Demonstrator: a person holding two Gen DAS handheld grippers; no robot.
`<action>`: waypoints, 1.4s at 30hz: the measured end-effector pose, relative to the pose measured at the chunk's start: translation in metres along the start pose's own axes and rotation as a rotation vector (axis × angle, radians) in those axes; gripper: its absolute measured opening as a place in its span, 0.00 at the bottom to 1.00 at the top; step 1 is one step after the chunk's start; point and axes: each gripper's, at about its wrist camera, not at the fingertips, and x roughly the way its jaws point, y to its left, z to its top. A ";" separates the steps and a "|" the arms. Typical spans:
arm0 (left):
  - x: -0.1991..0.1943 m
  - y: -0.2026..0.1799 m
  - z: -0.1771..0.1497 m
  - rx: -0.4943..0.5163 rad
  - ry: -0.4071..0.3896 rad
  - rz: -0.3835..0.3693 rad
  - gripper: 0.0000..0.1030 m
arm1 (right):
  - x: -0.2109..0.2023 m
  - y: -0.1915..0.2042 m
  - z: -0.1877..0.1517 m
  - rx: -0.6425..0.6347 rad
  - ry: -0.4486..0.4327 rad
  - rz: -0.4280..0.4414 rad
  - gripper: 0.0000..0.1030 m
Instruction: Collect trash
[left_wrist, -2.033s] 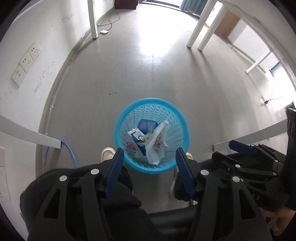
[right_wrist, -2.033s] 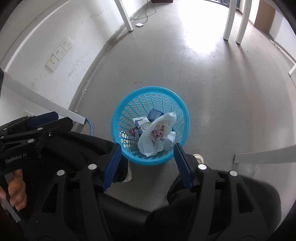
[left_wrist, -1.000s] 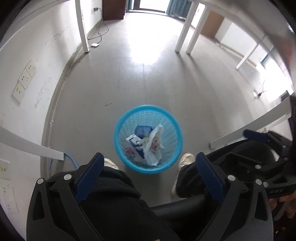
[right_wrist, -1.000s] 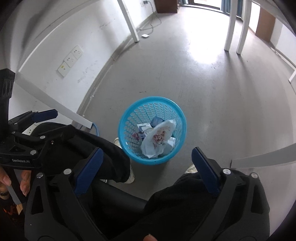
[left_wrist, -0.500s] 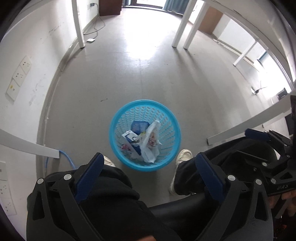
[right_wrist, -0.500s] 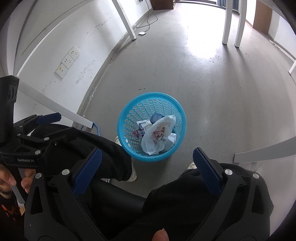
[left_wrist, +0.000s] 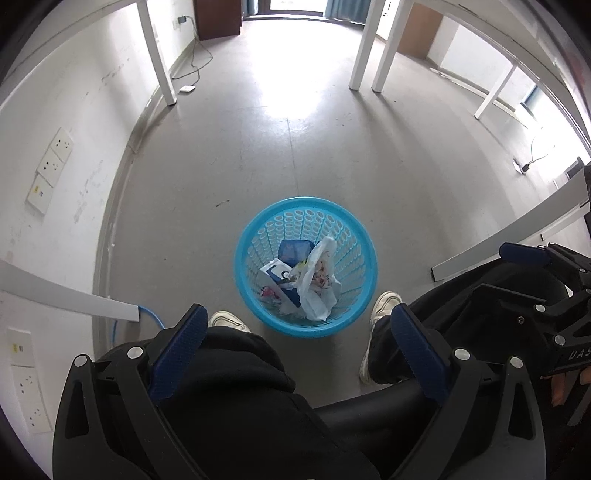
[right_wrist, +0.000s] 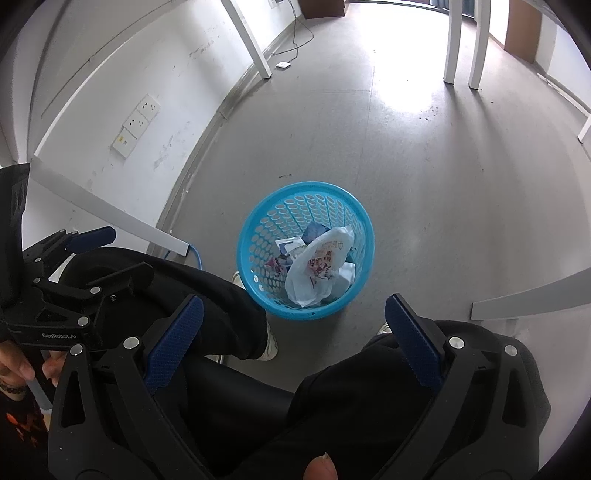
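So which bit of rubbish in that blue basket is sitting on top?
The white plastic bag with red print. It lies crumpled over the rest in the blue basket, half covering the blue packet and the small boxes.

We see a round blue perforated basket standing upright on the grey floor. Inside it lie a crumpled white plastic bag with red print, a blue packet and a white-and-blue carton.

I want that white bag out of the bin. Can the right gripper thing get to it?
Probably yes: the right hand-held gripper is open above the blue basket, and the white plastic bag lies on top, uncovered.
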 end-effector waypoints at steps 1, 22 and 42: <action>0.000 0.001 0.000 -0.003 0.001 -0.004 0.94 | -0.001 0.001 0.000 -0.004 -0.003 0.000 0.92; 0.004 0.005 -0.001 -0.042 0.018 -0.048 0.94 | -0.001 0.005 -0.001 -0.008 0.000 0.021 0.92; 0.004 0.006 -0.001 -0.040 0.023 -0.031 0.94 | -0.002 0.007 -0.001 -0.008 0.008 0.035 0.92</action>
